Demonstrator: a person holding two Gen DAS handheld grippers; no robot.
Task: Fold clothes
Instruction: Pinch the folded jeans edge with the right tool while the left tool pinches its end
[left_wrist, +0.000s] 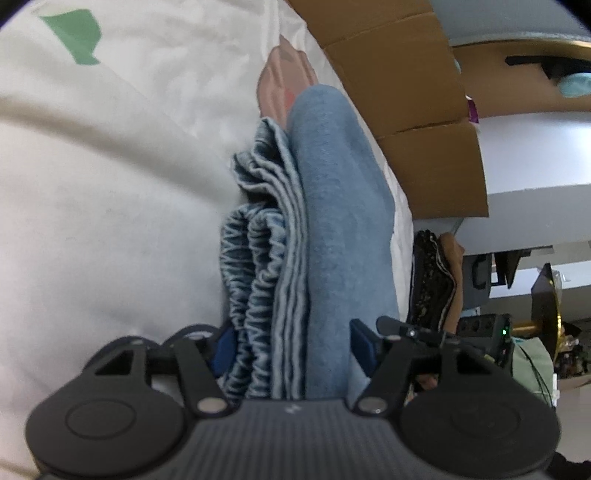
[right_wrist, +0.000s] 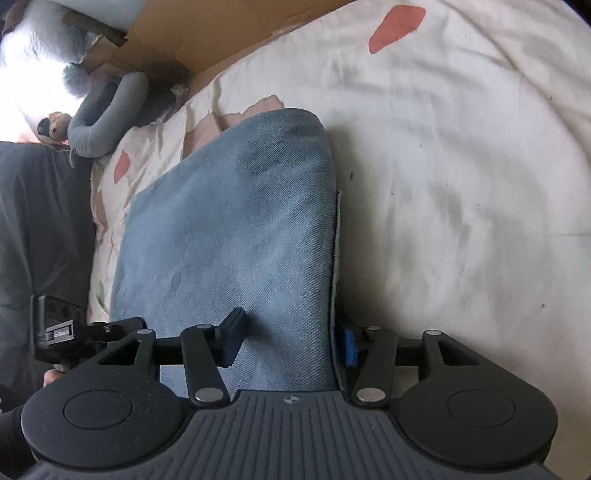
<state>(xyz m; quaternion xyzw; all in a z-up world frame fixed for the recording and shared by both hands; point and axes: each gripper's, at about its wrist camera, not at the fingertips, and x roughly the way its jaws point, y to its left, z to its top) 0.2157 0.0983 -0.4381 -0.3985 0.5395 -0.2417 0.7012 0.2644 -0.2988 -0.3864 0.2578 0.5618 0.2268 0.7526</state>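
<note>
So a folded bundle of light blue denim fabric (left_wrist: 310, 229) is being gripped from both ends here. In the left wrist view the left gripper (left_wrist: 291, 347) is seen with its jaws pinched on the thick stack of layers, a gathered elastic band (left_wrist: 255, 295) showing on one side. In the right wrist view the right gripper (right_wrist: 290, 339) is clamped the same way, jaws pressed into the smooth folded side of the denim (right_wrist: 229, 236). The bundle is laid against a wrinkled off-white bedsheet with pink and green patches (right_wrist: 461, 166). Brown cardboard boxes (left_wrist: 406, 103) are lined up just beside the bed edge, and a grey curved cushion (right_wrist: 107, 114) can be spotted near them.
</note>
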